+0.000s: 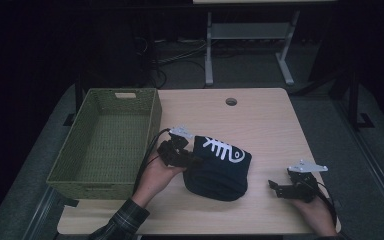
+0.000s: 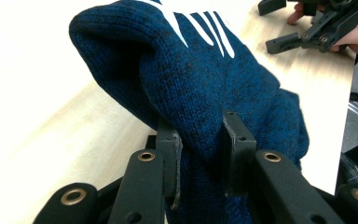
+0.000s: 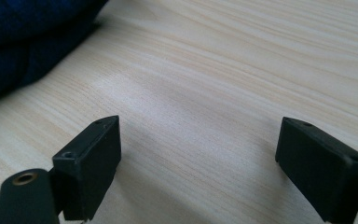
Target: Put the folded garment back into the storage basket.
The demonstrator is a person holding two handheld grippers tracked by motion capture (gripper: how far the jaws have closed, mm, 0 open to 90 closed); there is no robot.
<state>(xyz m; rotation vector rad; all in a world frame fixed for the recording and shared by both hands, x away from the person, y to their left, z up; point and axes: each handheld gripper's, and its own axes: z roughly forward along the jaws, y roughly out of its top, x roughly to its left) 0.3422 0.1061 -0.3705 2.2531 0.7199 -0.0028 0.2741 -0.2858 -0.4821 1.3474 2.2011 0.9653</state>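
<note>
**Spotter:** Knitted navy wool, folded thick: that sweater (image 1: 219, 169) lies near the middle of the wooden table (image 1: 260, 125), just to the right of the green woven basket (image 1: 105, 142). Your left gripper (image 2: 199, 154) has its jaws clamped on a fold at the bundle's left edge, with cloth bunched between the pads.

**Operator:** And my right one?

**Spotter:** Your right gripper (image 1: 276, 187) sits low over bare wood, jaws spread wide with nothing between them, well apart from the bundle. In its own view you see the dark knit off at the upper left corner.

**Operator:** So I lift it into the basket?

**Spotter:** That looks like the step to me. You hold only one fold, so I judge the rest will sag and unroll if you haul it up by that edge alone. Bring your right gripper in under the bundle's right side and close on a thick fold before you raise anything.

**Operator:** How deep is my left bite?

**Spotter:** Deep enough by the look of the left gripper view, though I can't tell how many layers you've caught; the cloth hides the inner fold. Lift both ends level, clear the basket's near wall, then lower it flat so the white fishbone print (image 1: 223, 148) stays on top.
</note>
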